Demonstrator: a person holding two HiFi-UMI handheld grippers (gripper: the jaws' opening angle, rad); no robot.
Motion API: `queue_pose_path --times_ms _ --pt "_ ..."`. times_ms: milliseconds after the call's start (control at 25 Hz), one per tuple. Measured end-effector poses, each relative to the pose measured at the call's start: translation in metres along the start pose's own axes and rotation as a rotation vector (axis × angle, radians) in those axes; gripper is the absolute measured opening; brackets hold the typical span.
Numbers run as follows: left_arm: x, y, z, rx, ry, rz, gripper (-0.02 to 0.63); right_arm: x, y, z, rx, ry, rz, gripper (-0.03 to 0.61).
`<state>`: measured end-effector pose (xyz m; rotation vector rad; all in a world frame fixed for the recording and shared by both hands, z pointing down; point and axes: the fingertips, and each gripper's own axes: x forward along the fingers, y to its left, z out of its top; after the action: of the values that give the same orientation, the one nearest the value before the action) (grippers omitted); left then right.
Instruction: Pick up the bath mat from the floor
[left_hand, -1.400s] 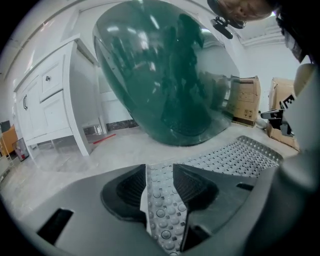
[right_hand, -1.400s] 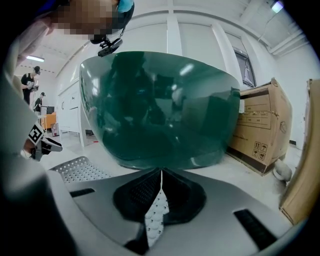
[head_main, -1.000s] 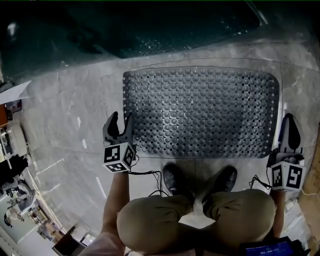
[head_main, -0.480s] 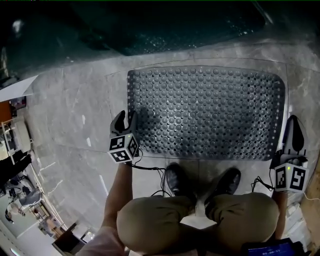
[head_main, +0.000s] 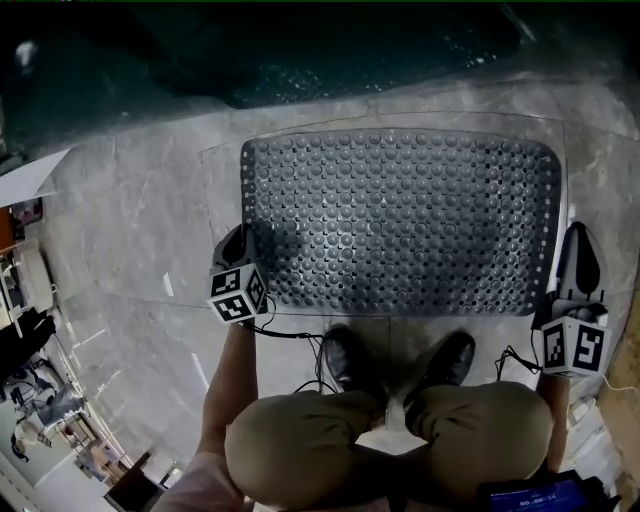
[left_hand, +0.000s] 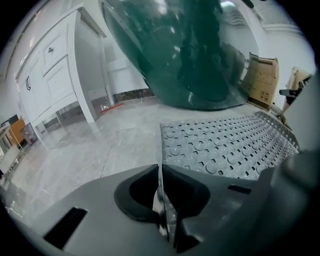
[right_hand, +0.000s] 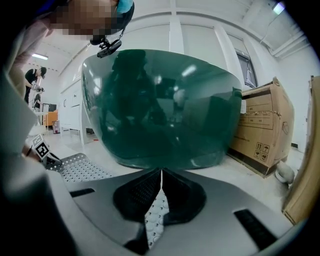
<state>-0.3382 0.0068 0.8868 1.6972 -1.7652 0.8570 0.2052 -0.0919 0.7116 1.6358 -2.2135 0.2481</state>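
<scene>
**Pinching the mat at both short sides**

The mat (head_main: 400, 220), a grey studded sheet with rows of small holes, lies flat on the pale marble floor (head_main: 150, 220). Its far long side is near the dark green tub (head_main: 300, 50). Its near long side is just in front of the crouching person's shoes (head_main: 350, 360).

The left gripper (head_main: 240, 240) is at the mat's left short side, toward the corner nearer the person. In the left gripper view its fingers (left_hand: 132, 192) are closing and are nearly together. A thin strip of the mat's edge stands upright in the narrow slit between them, and the pads press on it from both sides. The rest of the mat spreads away to the right of those fingers, flat on the floor and reaching toward the tub.

The right gripper (head_main: 577, 250) is at the opposite short side, also toward the near corner. From the head view its fingers look to be just outside the mat's edge. The right gripper view shows them pressed together on a studded, pale strip of mat that runs down between the pads. Another part of the mat shows low at the left of that view, lying on the floor.

Each gripper's marker cube points back toward the person's knees, and the two grippers are well apart with the whole mat between them. A cardboard box (right_hand: 260, 130) stands to the right of the tub, and white cabinets (left_hand: 55, 75) stand to its left.
</scene>
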Motion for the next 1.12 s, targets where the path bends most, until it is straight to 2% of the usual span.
queue_pose_path --times_ms 240,400,560,800,1120 --pt "-0.011 0.021 0.004 -0.003 -0.003 0.031 0.038 0.017 0.01 -0.02 0.047 0.013 0.037 0.027" --pt "-0.008 0.005 0.002 -0.004 -0.008 0.018 0.038 0.01 -0.002 -0.033 0.053 0.045 0.04 0.135" --pt "-0.008 0.007 0.006 -0.005 -0.007 0.014 0.038 0.016 -0.004 -0.055 0.116 0.078 0.076 0.235" --pt "-0.014 0.003 0.005 0.002 -0.008 0.013 0.038 0.017 -0.017 -0.099 0.155 0.194 0.03 0.249" --pt "-0.019 0.003 0.01 0.003 -0.016 0.002 0.038 0.021 -0.025 -0.137 0.2 0.294 0.001 0.247"
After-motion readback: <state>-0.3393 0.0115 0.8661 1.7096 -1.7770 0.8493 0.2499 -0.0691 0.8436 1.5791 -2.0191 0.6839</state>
